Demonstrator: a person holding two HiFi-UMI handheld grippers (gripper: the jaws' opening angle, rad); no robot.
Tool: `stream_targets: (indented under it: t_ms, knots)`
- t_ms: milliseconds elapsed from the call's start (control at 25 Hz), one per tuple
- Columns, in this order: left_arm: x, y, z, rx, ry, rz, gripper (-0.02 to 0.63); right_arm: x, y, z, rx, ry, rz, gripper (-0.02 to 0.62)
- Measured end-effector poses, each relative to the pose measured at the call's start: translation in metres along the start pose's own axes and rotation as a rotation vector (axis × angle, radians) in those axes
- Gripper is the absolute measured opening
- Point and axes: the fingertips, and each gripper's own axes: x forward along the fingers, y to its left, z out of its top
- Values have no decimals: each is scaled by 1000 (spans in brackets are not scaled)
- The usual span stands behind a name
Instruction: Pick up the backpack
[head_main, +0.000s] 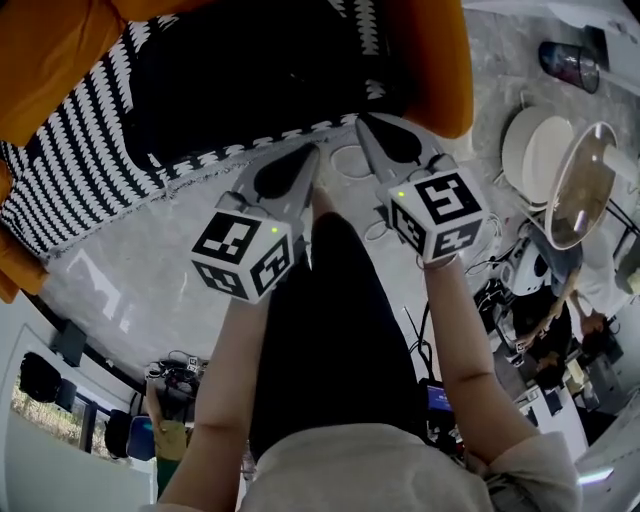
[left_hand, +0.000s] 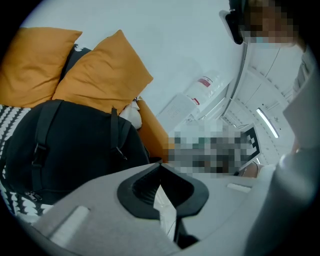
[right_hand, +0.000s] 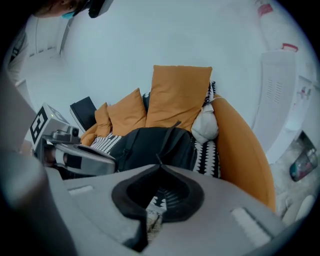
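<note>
An orange armchair (right_hand: 245, 150) carries the black backpack (right_hand: 150, 145), which lies just ahead of both sets of fingers, seemingly untouched, with orange cushions (right_hand: 177, 95) beyond it. The left gripper (left_hand: 160, 165) and right gripper (right_hand: 160, 166) have their fingers pressed together, holding nothing.

No legible text anywhere. Marker cube (head_main: 245, 255) on left gripper (head_main: 306, 160), another on right gripper (head_main: 364, 125) — black-and-white square codes, no letters or digits. Red label (left_hand: 204, 82) on far white unit (left_hand: 180, 107) — too small to read.
</note>
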Motion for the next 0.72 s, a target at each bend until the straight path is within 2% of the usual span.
stream_targets:
  t_ms: [120, 240, 280, 320, 520, 640, 720]
  knots:
    - [9, 4, -3, -3, 8, -3, 8, 9, -13, 0, -84, 21, -48, 3]
    - [14, 7, -3, -2, 14, 3, 8, 20, -19, 0, -122, 41, -48, 3]
    - [16, 8, -2, -1, 11, 6, 8, 24, -20, -1, -133, 52, -45, 44]
    - [17, 8, -1, -5, 9, 6, 8, 28, -22, -4, -151, 69, -45, 164]
    - [20, 9, 6, -55, -7, -15, 8, 47, -28, -28, -346, 214, -78, 167]
    - [23, 12, 5, -60, -11, -13, 8, 53, -39, -45, -495, 311, -93, 206]
    - [27, 16, 1, -63, -6, -7, 8, 59, -46, -54, -550, 356, -85, 230]
